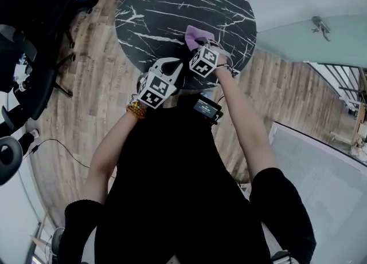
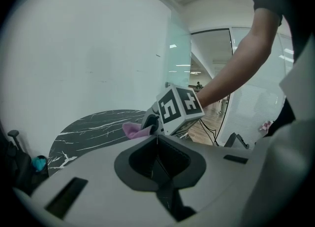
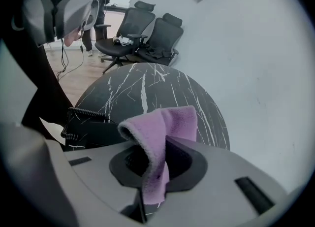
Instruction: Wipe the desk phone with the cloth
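The desk phone [image 3: 96,133] sits at the near edge of the surface [image 1: 166,5], a dark block with its coiled cord [image 3: 81,115] looped along the side. In the head view it is mostly hidden under the two tools. The purple cloth [image 3: 165,122] hangs just above and beside it, pinched by one fold in the right hand-held gripper [image 3: 156,164], whose jaws are clamped on the fabric. Whether the cloth touches the phone cannot be told. The left hand-held gripper [image 2: 157,162] hovers close by with its jaws pressed together on nothing.

The likely trouble is that the phone is unbraced and near the rim, so a firm wipe could push it toward the edge. The cloth or a jaw could also snag the cord and drag the handset. A grip on a single fold may slip under pressure.

The surface is a round black marble top with white veins. It stands on a wood-plank floor [image 1: 86,97], with office chairs [image 3: 142,31], a white wall [image 3: 256,73] and a glass partition [image 2: 178,58] around it.
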A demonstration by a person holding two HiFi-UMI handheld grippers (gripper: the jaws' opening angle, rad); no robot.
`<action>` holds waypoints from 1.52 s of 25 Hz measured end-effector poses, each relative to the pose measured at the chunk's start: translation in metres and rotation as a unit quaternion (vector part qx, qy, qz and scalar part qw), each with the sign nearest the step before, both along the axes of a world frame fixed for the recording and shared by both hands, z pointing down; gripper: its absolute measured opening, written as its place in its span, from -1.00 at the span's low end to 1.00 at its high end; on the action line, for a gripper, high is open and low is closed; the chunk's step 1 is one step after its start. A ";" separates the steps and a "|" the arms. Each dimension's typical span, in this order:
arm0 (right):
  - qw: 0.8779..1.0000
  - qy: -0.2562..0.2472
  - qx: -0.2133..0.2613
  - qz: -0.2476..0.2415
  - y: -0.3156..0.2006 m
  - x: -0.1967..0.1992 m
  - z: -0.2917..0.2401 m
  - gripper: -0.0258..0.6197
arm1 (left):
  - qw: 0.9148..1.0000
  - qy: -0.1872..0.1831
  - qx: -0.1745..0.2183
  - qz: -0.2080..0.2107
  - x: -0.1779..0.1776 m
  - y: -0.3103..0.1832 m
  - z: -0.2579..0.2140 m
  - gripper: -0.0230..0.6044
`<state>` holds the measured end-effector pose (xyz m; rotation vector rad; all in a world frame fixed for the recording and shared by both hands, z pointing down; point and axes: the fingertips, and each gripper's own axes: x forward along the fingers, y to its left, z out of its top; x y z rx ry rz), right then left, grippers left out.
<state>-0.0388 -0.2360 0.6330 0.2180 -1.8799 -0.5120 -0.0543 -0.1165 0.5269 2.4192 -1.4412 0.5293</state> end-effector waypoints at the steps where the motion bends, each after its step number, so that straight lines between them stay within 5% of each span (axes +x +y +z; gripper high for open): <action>1: 1.000 0.001 -0.005 0.003 0.001 0.000 0.001 -0.74 | 1.000 0.003 -0.002 0.002 0.002 0.002 0.001 -0.87; 15: 0.993 -0.046 -0.073 0.075 0.004 -0.001 0.015 -0.74 | 1.000 0.001 -0.019 -0.023 -0.008 0.008 0.010 -0.87; 38: 0.984 -0.043 -0.124 0.123 0.048 -0.002 0.036 -0.74 | 1.000 0.016 0.007 -0.015 -0.003 0.015 0.006 -0.87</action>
